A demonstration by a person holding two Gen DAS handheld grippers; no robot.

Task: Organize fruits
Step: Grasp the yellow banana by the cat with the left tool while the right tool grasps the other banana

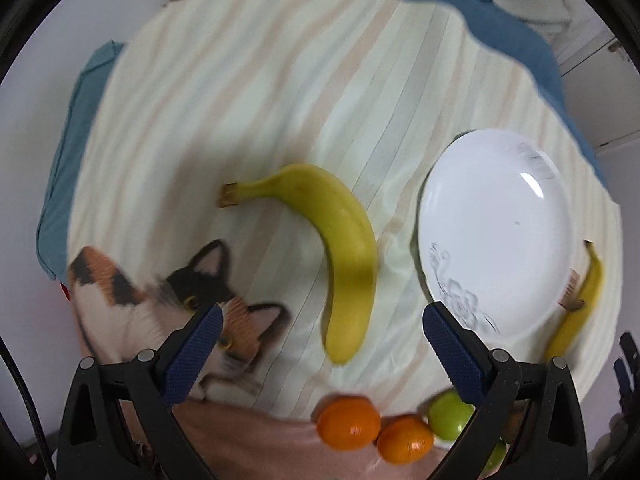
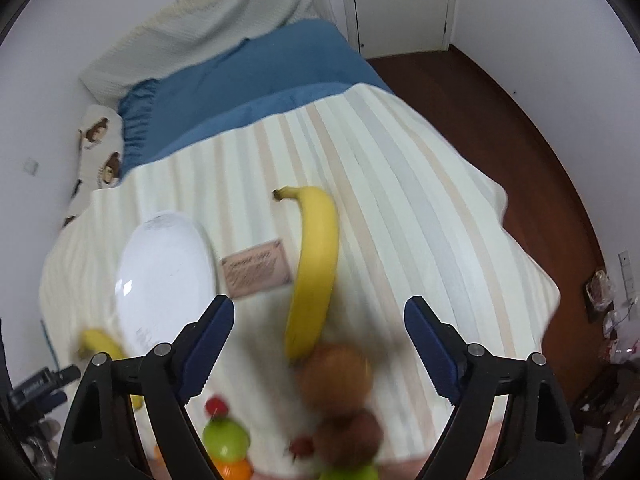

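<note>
gaping wide, left tongs [image 1: 322, 330] and right tongs [image 2: 319, 320] hold nothing above bananas.

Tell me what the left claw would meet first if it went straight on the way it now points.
Probably the banana: it lies on the striped cloth in line between the open left claw fingers. The white plate sits off to the right of that line. Depth is unclear in the fisheye.

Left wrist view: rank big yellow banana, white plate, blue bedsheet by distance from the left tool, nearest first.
1. Big yellow banana, centre, its tip between the open left tool fingers.
2. White plate, right, its near rim beside the right finger.
3. Blue bedsheet, far top.
</note>
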